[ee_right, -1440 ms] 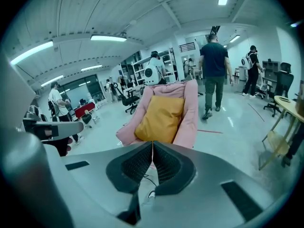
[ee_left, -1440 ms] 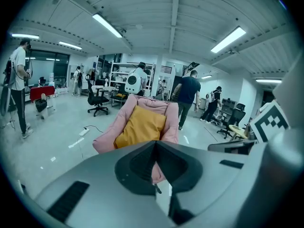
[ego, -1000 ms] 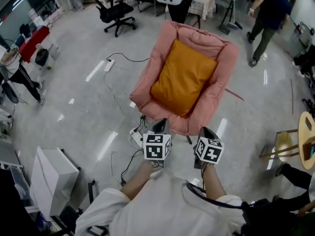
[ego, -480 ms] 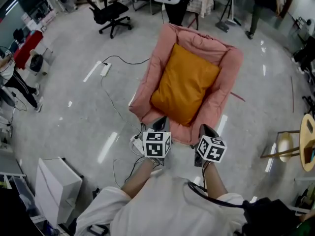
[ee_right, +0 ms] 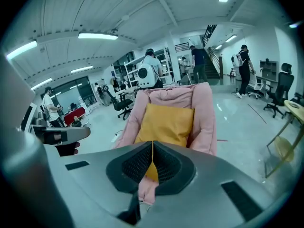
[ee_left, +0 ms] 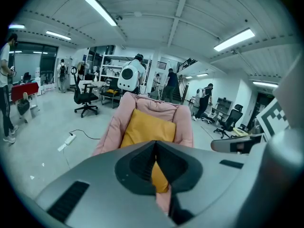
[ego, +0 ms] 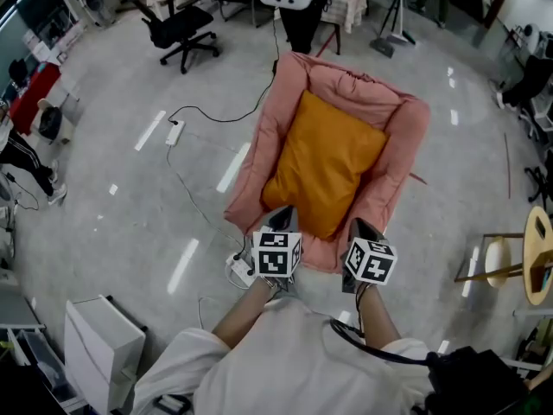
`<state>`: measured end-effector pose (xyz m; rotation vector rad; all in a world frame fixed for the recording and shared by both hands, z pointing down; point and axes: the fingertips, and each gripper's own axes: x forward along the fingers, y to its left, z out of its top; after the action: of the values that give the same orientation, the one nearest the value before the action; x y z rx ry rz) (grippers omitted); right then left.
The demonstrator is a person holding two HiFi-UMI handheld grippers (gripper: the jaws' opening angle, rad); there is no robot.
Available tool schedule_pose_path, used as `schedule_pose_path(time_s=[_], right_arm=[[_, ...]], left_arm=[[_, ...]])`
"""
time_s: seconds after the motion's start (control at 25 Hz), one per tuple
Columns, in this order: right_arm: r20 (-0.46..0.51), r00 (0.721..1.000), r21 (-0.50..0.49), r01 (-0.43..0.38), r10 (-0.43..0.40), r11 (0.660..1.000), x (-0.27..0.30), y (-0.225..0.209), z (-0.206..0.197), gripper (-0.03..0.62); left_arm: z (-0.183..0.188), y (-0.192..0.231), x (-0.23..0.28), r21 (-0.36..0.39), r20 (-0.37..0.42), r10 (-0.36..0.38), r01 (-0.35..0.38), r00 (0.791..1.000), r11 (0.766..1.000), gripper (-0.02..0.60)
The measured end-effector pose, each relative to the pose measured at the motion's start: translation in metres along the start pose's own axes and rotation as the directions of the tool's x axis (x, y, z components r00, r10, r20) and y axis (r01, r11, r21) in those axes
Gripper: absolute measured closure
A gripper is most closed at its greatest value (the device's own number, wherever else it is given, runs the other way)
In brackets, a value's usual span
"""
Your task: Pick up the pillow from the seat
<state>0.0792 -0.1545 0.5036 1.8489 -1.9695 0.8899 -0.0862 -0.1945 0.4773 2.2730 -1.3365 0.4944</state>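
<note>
An orange pillow (ego: 327, 164) lies on the pink padded seat (ego: 275, 137) in the middle of the floor. It shows too in the left gripper view as the pillow (ee_left: 147, 126) and in the right gripper view as the pillow (ee_right: 166, 122). My left gripper (ego: 282, 217) hangs just short of the seat's near edge, jaws shut and empty. My right gripper (ego: 362, 229) is beside it at the same edge, also shut with nothing held. Both point toward the pillow without touching it.
A power strip (ego: 174, 131) and cables lie on the floor left of the seat. A black office chair (ego: 175, 28) stands at the back left, a white box (ego: 105, 341) near left, a round wooden table (ego: 537, 253) at the right. People stand farther back.
The seat and pillow have drawn closer under the grippers as I step forward. Both grippers stay shut, held side by side.
</note>
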Motion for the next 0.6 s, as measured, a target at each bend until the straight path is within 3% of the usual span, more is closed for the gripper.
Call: schedule_pose_path(time_s=[0.24,0.6], right_arm=[[0.004,0.999,0.034,0.04,-0.04,0.999,0.027,-0.005,0.012,0.563],[-0.073,0.995,0.105,0.079,-0.072,0.991,0.07,-0.048,-0.006,0.563]], left_arm=[[0.009,0.019,0.033,0.009,-0.035,-0.017,0.017,0.999,1.0,0.572],[-0.006,0.016,0.094,0.013,-0.102,-0.002,0.003,0.995,1.0,0.572]])
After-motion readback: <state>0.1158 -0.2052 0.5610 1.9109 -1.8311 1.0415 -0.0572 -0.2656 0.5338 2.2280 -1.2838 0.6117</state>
